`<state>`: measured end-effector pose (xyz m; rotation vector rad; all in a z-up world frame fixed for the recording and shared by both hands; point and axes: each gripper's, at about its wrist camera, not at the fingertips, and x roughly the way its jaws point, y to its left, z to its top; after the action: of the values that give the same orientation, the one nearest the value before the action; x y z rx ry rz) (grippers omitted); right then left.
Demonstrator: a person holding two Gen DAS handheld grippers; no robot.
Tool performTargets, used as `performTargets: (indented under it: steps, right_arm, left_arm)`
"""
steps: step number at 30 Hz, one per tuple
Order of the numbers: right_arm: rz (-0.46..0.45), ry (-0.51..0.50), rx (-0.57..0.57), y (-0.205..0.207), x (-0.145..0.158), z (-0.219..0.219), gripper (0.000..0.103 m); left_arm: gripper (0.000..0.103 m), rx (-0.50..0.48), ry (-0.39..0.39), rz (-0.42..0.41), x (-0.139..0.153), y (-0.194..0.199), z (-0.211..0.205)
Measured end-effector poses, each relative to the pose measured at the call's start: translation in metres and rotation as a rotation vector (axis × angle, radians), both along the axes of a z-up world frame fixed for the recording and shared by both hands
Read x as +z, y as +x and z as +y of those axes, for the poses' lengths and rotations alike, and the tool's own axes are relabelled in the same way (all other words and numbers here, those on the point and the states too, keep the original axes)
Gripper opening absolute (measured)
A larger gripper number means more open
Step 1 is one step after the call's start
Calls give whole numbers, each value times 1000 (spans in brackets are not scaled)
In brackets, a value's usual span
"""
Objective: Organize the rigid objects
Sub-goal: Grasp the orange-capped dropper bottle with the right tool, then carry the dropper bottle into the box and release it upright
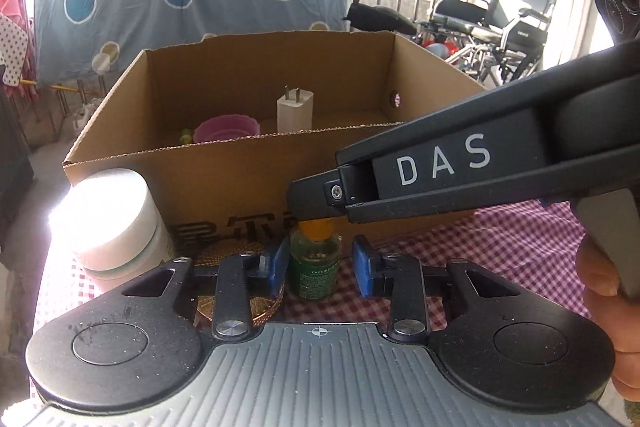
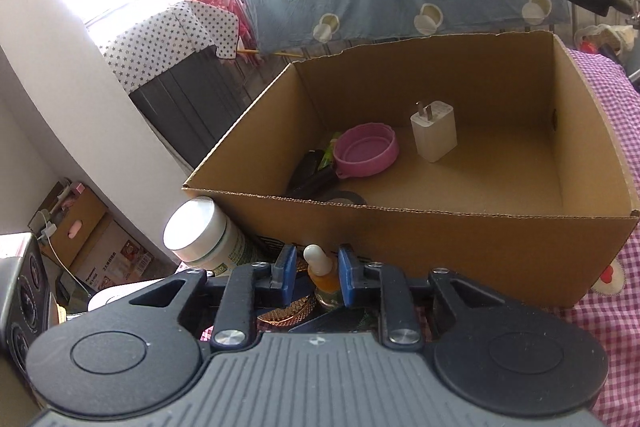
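Observation:
A small green bottle (image 1: 315, 267) with an orange dropper cap (image 2: 319, 269) stands on the checked cloth in front of a cardboard box (image 1: 240, 183). My left gripper (image 1: 321, 267) is open, its blue pads either side of the bottle's body without touching. My right gripper (image 2: 317, 269) comes in from the right above it; its blue pads (image 2: 346, 275) sit close on both sides of the cap, and I cannot tell whether they grip it. In the box (image 2: 440, 227) lie a white charger (image 2: 434, 131), a pink bowl (image 2: 366, 149) and dark items.
A white-lidded jar (image 1: 114, 223) stands left of the bottle, also in the right wrist view (image 2: 200, 231). A copper mesh disc (image 1: 236, 255) lies under the left finger. A wheelchair (image 1: 496, 15) and railing stand behind the box.

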<state>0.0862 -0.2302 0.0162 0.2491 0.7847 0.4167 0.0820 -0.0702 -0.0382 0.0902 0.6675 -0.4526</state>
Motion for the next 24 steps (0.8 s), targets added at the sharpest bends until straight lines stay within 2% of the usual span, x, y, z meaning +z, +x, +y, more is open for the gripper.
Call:
performTargets:
  steps: [10,21,24]
  right_arm:
    - [28,22,-45,-5,-2,-30,23]
    - [50,40,-60,-4,-6,-46,23]
    - [51,37,-58,-2,-6,-45,23]
  left_arm:
    - [34,-58,-86,23,-5,-6,-8]
    - [36,-52,-42,68,-22,5,-20]
    - [34,-50,-45,71,-25,7,-22]
